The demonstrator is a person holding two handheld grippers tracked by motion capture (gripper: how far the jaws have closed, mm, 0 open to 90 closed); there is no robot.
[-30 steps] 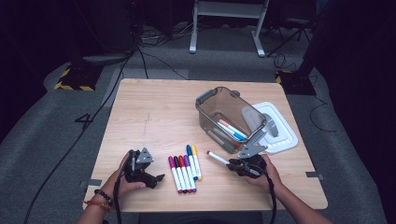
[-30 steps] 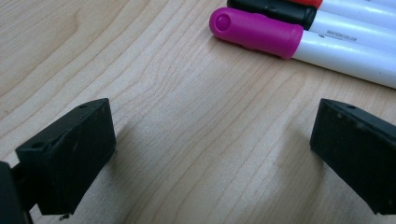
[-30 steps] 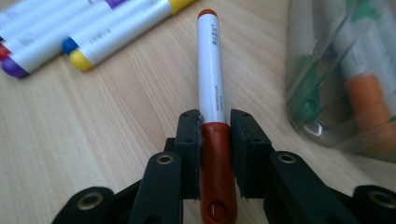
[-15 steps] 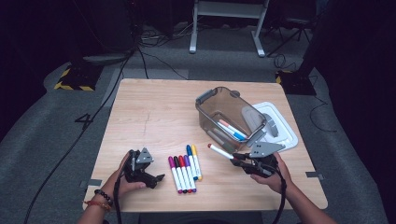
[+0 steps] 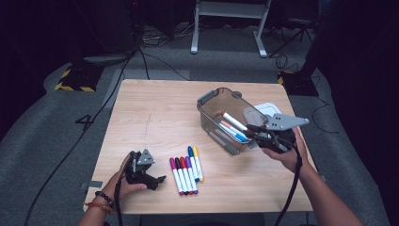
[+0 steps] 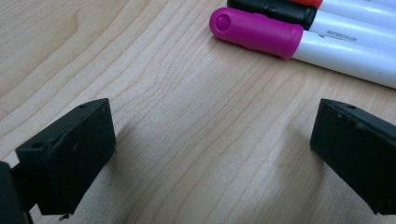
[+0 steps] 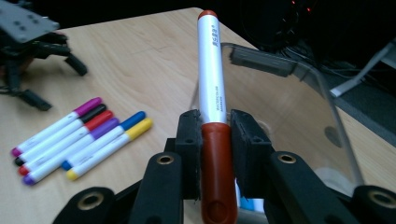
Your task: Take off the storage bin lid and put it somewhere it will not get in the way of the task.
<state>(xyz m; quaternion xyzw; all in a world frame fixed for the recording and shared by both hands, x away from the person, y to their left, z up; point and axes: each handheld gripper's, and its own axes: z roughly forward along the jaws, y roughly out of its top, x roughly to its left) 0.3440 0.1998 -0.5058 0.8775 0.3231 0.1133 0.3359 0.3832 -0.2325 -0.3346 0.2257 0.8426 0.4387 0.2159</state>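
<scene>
My right gripper is shut on a white marker with a red-brown cap. It holds the marker in the air, tip over the clear plastic bin. A few markers lie inside the bin. On the table's near side, several coloured markers lie in a row. Just left of that row, my left gripper rests on the wood, open, with bare table between its jaws. The magenta-capped marker lies just beyond them.
The bin's white lid lies flat behind the bin near the table's right edge. The wooden table has bare surface at its left and far side. Cables and a stand's legs are on the dark floor beyond.
My right gripper has lifted the marker from the table and carried it up and away, to the bin. The left gripper has kept still.
</scene>
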